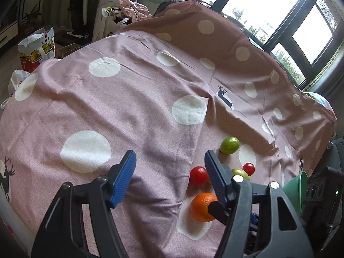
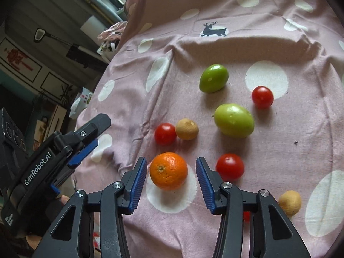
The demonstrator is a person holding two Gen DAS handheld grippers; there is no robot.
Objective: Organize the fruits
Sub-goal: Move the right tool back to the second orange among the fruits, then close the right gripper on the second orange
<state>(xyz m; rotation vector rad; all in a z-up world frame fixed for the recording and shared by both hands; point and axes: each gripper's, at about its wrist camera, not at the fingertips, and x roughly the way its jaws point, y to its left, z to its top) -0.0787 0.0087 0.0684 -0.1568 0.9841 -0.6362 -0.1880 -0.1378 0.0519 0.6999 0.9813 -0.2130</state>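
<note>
An orange point(image 2: 168, 171) lies on the pink dotted cloth point(image 2: 236, 32) between the blue pads of my right gripper point(image 2: 172, 172). Its jaws stand open, with a thin gap on the left and a wider one on the right. Around it lie three red tomatoes point(image 2: 165, 133) point(image 2: 229, 166) point(image 2: 262, 97), two green fruits point(image 2: 213, 78) point(image 2: 234, 120) and two small tan fruits point(image 2: 186, 129) point(image 2: 289, 202). My left gripper point(image 1: 169, 159) hovers open over bare cloth to the left of the orange point(image 1: 202, 206), with nothing between its fingers. It also shows in the right wrist view as the left gripper point(image 2: 101, 131).
A green bowl point(image 1: 295, 185) shows at the right edge of the left wrist view, beside the right gripper's black body. Past the cloth's left edge, paper and plastic bags point(image 1: 36, 47) stand on the floor. Windows point(image 1: 268, 10) lie behind the raised far side.
</note>
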